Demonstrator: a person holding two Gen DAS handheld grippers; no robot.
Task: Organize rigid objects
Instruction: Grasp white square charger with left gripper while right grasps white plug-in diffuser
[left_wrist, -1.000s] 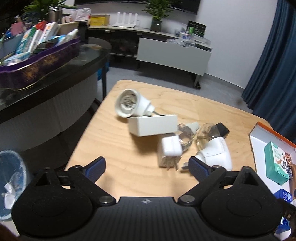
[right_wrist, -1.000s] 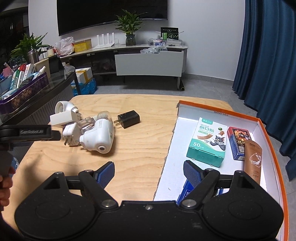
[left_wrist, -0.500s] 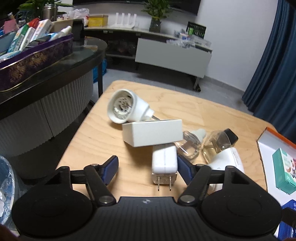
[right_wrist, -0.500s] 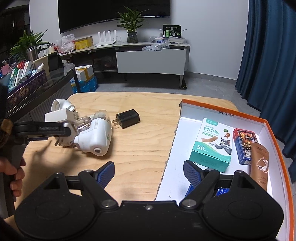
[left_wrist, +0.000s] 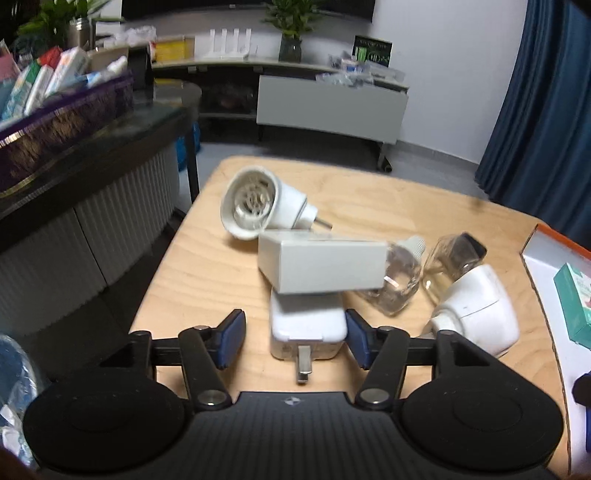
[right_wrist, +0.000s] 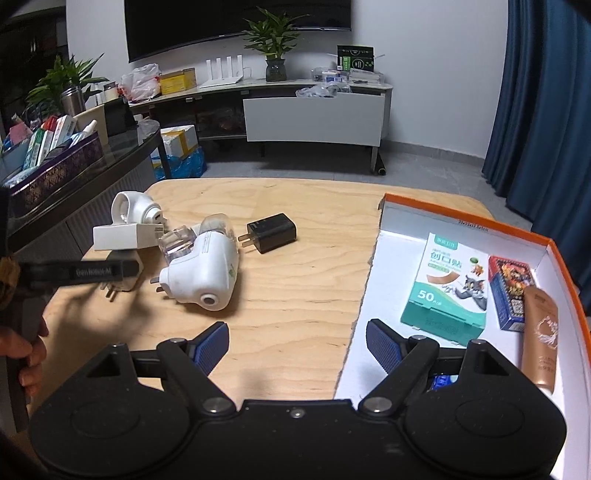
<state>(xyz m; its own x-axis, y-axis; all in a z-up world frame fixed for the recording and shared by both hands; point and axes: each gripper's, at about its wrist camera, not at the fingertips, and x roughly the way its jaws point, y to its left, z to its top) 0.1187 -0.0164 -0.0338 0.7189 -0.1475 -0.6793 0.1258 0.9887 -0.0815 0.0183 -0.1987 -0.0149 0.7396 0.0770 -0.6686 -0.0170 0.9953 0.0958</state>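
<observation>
A white plug adapter (left_wrist: 306, 328) lies on the wooden table (left_wrist: 207, 273) between the fingers of my left gripper (left_wrist: 293, 334), prongs toward the camera. The jaws are open; the right pad sits close beside the adapter, the left pad apart. Behind it lie a white box (left_wrist: 321, 264), a round white plug-in (left_wrist: 258, 203), two clear bottles (left_wrist: 399, 284) and a white vaporizer (left_wrist: 480, 310). My right gripper (right_wrist: 295, 347) is open and empty, over the table edge next to the orange-rimmed tray (right_wrist: 461, 218). A black charger (right_wrist: 271, 232) lies mid-table.
The tray holds a teal plaster box (right_wrist: 450, 280), a red card box (right_wrist: 511, 291) and a copper tube (right_wrist: 541, 339). A dark glass side table with a purple basket (right_wrist: 55, 166) stands left. A TV cabinet (right_wrist: 314, 118) stands behind.
My left gripper moved forward and down until its fingers straddle the white plug adapter, and the jaws narrowed. The right gripper stayed almost still.
</observation>
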